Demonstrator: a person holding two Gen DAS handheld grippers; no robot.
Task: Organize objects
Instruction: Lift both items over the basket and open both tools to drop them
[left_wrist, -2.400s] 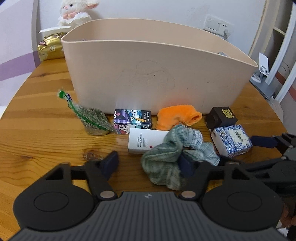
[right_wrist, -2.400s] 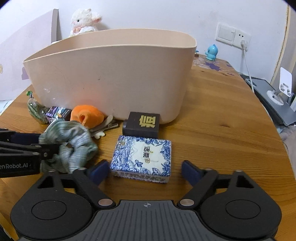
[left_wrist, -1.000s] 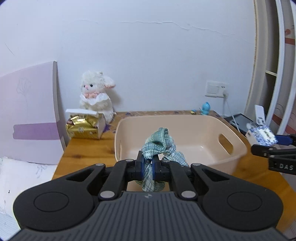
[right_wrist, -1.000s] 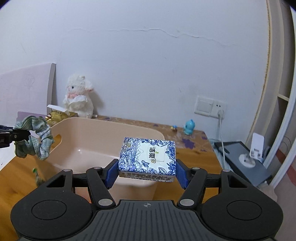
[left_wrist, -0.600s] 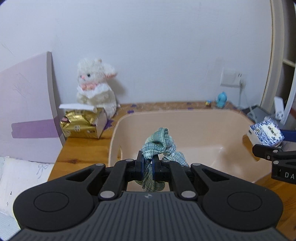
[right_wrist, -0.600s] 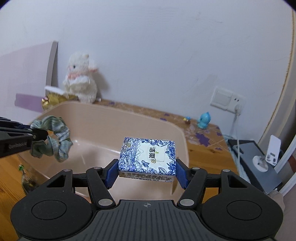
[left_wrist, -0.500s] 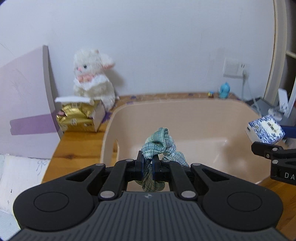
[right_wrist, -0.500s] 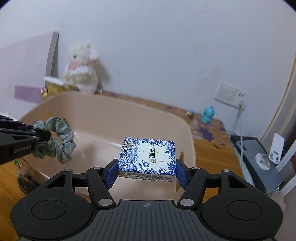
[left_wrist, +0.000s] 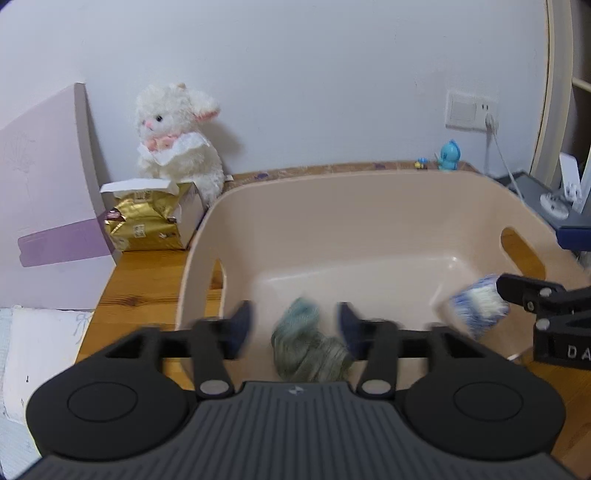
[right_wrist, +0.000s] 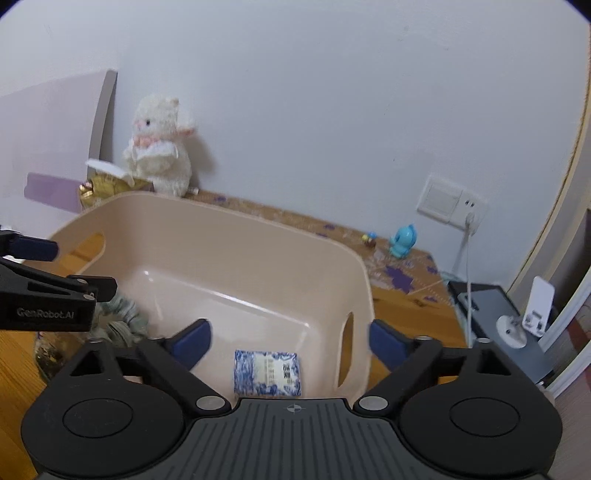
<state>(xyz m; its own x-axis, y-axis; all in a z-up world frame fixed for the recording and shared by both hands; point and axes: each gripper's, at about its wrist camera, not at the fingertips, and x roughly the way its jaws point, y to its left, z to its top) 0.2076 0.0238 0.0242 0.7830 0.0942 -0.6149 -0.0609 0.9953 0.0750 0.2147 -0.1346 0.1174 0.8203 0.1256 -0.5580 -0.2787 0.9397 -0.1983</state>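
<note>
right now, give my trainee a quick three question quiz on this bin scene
1. True or false: the left gripper is shut on the green checked fabric scrunchie.
2. Which thing lies below the open right gripper? A) the blue-and-white patterned box B) a black box C) an orange cloth
3. Fill in: both dropped things are over the beige plastic ___.

Key:
1. False; its jaws stand open and the scrunchie is blurred between them.
2. A
3. bin
</note>
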